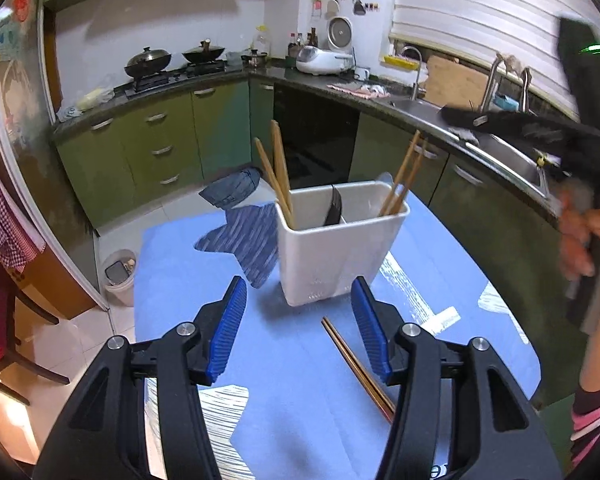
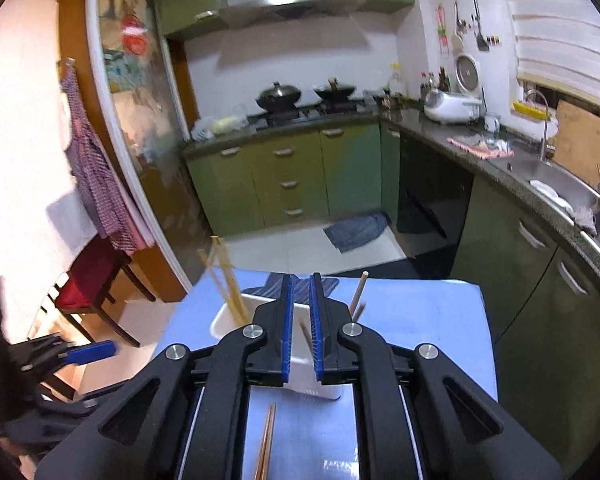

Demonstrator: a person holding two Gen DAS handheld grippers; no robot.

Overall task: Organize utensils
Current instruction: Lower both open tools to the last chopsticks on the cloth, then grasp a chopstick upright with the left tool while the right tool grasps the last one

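A white utensil holder [image 1: 340,244] stands on the blue table [image 1: 188,264]. It holds wooden chopsticks on its left [image 1: 278,172] and right [image 1: 404,180], and a dark utensil [image 1: 334,210] in the middle. A brown pair of chopsticks [image 1: 356,364] lies on the table before it. My left gripper [image 1: 298,320] is open and empty, low over the table, short of the holder. My right gripper [image 2: 301,316] hovers above the holder [image 2: 224,324], its pads close together with a narrow gap and nothing between them. The loose pair [image 2: 266,444] lies below it.
A striped blue cloth [image 1: 244,240] lies on the table left of the holder. Green kitchen cabinets [image 1: 160,144], a stove with pans and a sink counter [image 1: 500,140] ring the room. A waste bin [image 1: 118,276] and a wooden chair [image 2: 92,284] stand left of the table.
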